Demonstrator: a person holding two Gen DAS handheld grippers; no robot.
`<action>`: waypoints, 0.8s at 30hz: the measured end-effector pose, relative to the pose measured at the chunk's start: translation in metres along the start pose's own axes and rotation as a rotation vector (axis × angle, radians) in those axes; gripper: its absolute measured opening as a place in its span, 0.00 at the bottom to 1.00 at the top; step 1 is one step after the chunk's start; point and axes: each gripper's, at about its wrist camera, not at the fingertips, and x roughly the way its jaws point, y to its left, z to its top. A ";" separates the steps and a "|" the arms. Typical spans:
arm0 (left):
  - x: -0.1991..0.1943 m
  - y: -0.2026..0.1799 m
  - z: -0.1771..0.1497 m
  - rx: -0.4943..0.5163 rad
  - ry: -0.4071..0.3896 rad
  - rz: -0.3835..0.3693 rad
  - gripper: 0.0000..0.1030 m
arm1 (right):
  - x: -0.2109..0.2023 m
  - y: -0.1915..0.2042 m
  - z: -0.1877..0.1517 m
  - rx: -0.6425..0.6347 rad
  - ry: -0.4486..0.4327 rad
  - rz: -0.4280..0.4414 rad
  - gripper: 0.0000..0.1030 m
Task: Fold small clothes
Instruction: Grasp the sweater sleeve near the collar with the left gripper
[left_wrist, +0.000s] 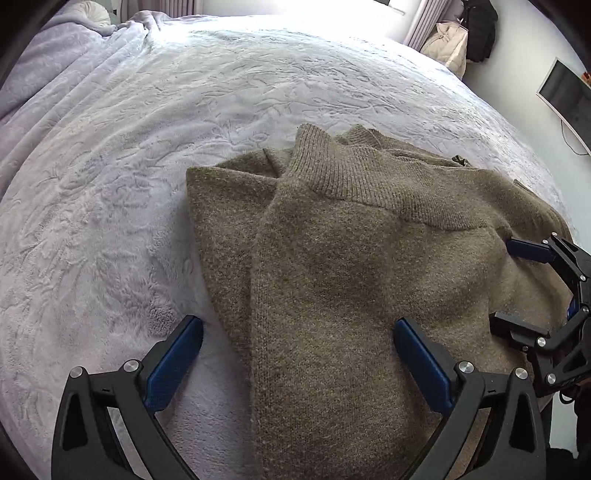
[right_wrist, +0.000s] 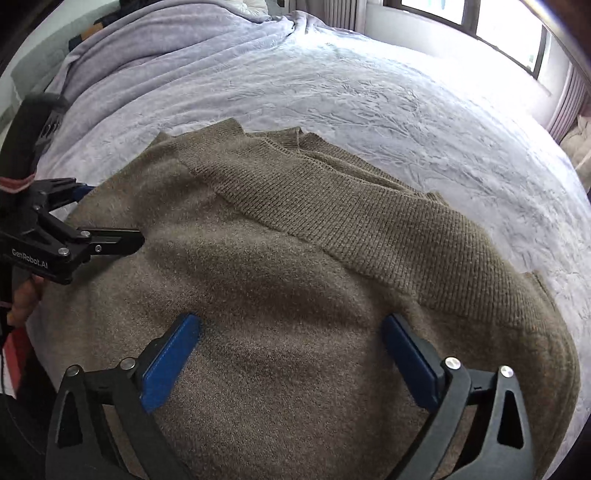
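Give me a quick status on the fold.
Left claw open, right claw open, both empty. Brown sweater folded on bedspread. Nothing in the way.

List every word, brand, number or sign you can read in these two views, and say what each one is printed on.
"GenRobot.AI": white print on the black body of the left gripper, seen in the right wrist view.
Nothing else is readable: the sweater, the bedspread and the wall screen show no legible text.

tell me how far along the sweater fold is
Partly done: the sweater lies on the bed with its ribbed hem already folded over the body. Nothing is in hand; the left tongs and right tongs are both open above the knit. Left to do, probably: a final fold and some smoothing.
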 end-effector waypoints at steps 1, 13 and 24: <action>0.001 0.000 0.000 0.001 -0.006 -0.002 1.00 | 0.001 0.000 0.000 0.003 -0.008 -0.001 0.98; 0.004 -0.008 0.003 0.037 -0.038 0.001 0.95 | -0.002 0.000 -0.007 0.010 -0.053 -0.006 0.98; -0.014 -0.010 0.005 -0.028 -0.011 -0.213 0.26 | -0.010 0.001 -0.005 0.008 -0.033 -0.019 0.99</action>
